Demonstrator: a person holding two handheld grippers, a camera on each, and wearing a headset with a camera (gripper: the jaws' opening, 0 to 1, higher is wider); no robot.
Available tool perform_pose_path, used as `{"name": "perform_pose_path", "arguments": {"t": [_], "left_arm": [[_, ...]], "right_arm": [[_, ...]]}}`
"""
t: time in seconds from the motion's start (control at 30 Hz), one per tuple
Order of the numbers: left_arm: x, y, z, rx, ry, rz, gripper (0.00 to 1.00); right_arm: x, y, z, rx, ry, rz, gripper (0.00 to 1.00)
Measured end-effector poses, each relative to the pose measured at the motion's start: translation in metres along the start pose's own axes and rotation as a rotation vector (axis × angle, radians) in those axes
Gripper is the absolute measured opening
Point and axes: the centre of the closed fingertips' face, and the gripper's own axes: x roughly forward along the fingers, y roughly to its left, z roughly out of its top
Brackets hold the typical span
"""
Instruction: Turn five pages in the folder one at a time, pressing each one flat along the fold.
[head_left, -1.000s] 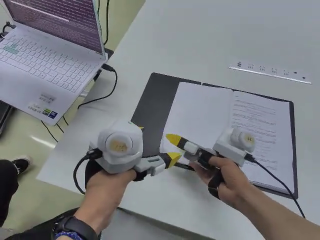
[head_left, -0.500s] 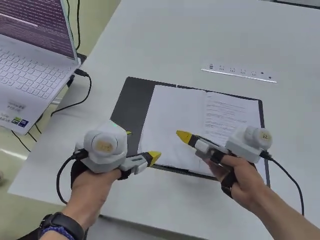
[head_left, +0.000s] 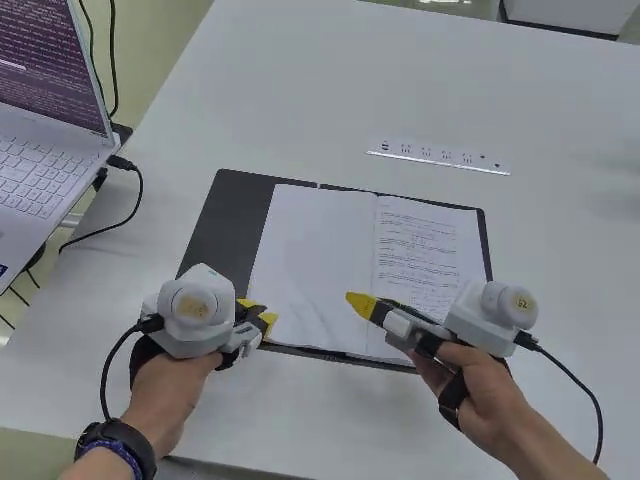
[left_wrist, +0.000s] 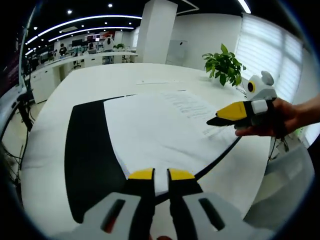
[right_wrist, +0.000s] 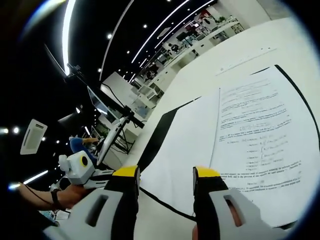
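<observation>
The folder lies open on the white table, its black inside cover bare on the left. A blank white page lies flat beside a printed page, with the fold between them. My left gripper hovers off the folder's near left corner; in its own view the left gripper has its jaws together with nothing between them. My right gripper points left, low over the near edge of the pages. In its own view the right gripper is open and holds nothing, with the printed page ahead.
A laptop sits at the table's far left, its cable trailing toward the folder. A power strip is set into the table behind the folder. A potted plant stands far off.
The head camera has shifted. Both grippers were close together at the blank page's near edge; now the left has drawn back to the left and the two are apart. The page lies flat.
</observation>
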Motion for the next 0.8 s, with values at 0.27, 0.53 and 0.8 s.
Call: {"name": "perform_pose_path", "arguments": {"t": [0.27, 0.53, 0.8], "left_arm": [[0.016, 0.008, -0.023, 0.018, 0.082, 0.017, 0.0], [0.018, 0.011, -0.033, 0.052, 0.154, 0.049, 0.0], [0.016, 0.011, -0.033, 0.066, 0.151, 0.046, 0.0]], "right_arm": [[-0.001, -0.004, -0.002, -0.018, 0.007, -0.014, 0.36], [0.001, -0.008, -0.003, -0.049, 0.034, -0.014, 0.35], [0.009, -0.014, 0.005, -0.05, 0.035, -0.017, 0.33]]}}
